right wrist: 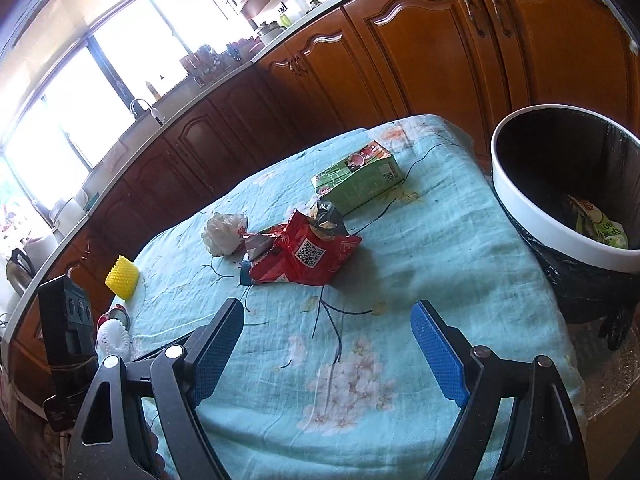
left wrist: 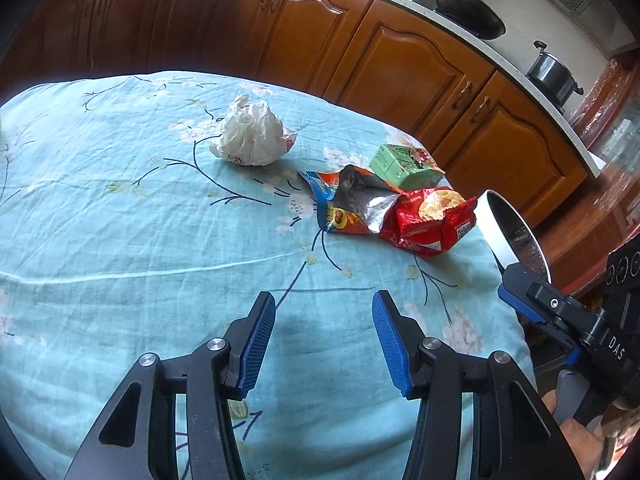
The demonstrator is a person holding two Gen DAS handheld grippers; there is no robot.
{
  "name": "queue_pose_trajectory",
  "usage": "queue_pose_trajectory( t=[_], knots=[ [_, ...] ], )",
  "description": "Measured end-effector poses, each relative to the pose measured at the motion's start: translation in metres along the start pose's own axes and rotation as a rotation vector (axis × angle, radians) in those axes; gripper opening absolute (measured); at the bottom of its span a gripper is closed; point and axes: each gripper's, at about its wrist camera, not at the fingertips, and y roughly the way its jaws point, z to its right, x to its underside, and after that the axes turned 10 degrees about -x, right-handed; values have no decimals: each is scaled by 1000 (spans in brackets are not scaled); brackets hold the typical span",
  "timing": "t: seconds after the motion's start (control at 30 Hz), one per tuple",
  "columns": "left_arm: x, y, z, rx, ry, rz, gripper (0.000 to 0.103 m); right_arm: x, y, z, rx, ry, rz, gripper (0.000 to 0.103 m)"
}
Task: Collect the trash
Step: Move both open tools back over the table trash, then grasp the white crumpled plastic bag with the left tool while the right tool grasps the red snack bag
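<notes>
On the blue flowered tablecloth lie a crumpled white wrapper, an opened orange-and-silver snack bag, a red snack bag and a green carton. My left gripper hangs open over bare cloth, short of the bags. My right gripper is open wide, nothing between its fingers, the red bag ahead of it. A white-rimmed bin with a black liner stands off the table's right edge and holds some packaging.
Brown wooden cabinets and a counter run behind the table. A yellow ridged object and a white ribbed item sit near the table's left edge. A wok and a pot stand on the counter.
</notes>
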Motion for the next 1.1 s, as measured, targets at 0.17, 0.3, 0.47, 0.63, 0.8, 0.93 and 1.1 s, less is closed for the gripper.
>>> queue_pose_trajectory(
  t=[0.17,0.3,0.47,0.63,0.8,0.93,1.1],
  knots=[
    [-8,3,-7,-19,-4,-1,50,-5,7,1,1,1,-3,87],
    [-15,6,-10,-31,-12,3,53,-8,14,6,1,19,-6,87],
    [-33,15,-12,-61,-9,9,56,-14,23,6,-1,19,-6,87],
    [-66,24,-16,-100,-20,59,64,-24,35,4,-11,16,-5,87],
    [-95,37,-17,-129,-29,98,68,-35,50,3,-19,11,-12,86],
    [-105,59,-15,-163,-7,88,65,-36,57,6,-8,15,-22,51],
    [-98,68,-6,-183,49,79,28,-31,51,4,-8,-4,-26,20]
  ],
)
